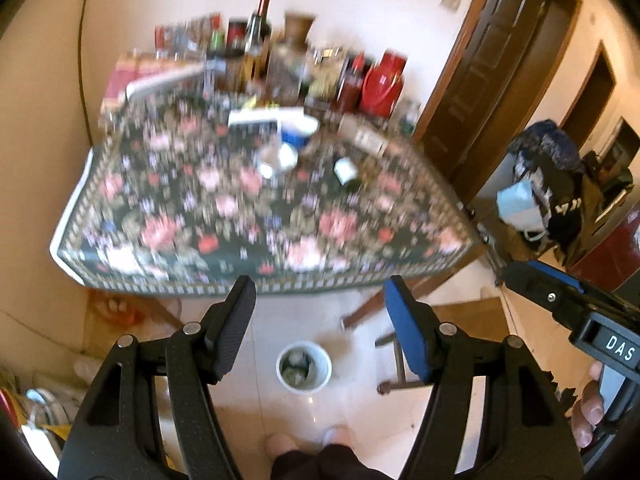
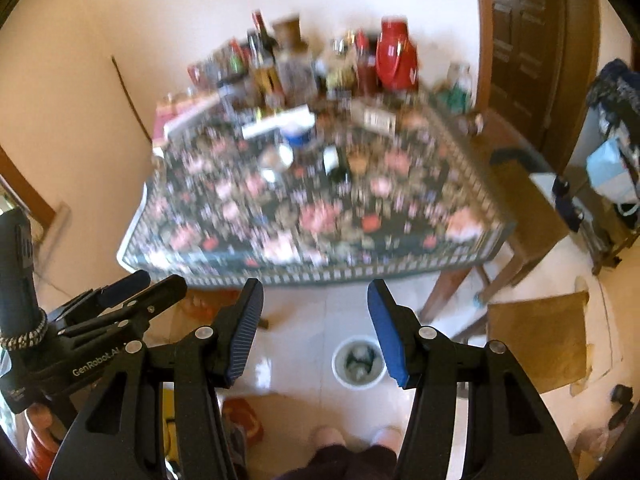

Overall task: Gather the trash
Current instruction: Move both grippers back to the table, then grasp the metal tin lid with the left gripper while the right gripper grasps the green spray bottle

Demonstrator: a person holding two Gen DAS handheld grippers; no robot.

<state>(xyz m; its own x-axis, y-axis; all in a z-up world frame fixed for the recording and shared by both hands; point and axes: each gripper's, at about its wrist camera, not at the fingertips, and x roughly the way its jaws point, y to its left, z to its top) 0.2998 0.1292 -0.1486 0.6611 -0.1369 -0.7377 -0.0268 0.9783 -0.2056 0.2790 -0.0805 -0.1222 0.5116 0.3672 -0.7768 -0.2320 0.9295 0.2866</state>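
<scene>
Only the right wrist view shows a chair (image 2: 520, 196); both claws, left claw (image 1: 320, 300) and right claw (image 2: 316, 300), gape empty.

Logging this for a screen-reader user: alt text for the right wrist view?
The open right gripper hangs empty above a white trash bin on the tiled floor, in front of a blurred table with a floral tablecloth and bottles at its far edge. The left gripper shows at lower left.

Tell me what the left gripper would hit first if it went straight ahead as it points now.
Probably the near edge of the floral-clothed table, which sits just beyond the open left gripper. The white trash bin lies lower, on the floor. Motion blur and fisheye leave depth uncertain.
</scene>
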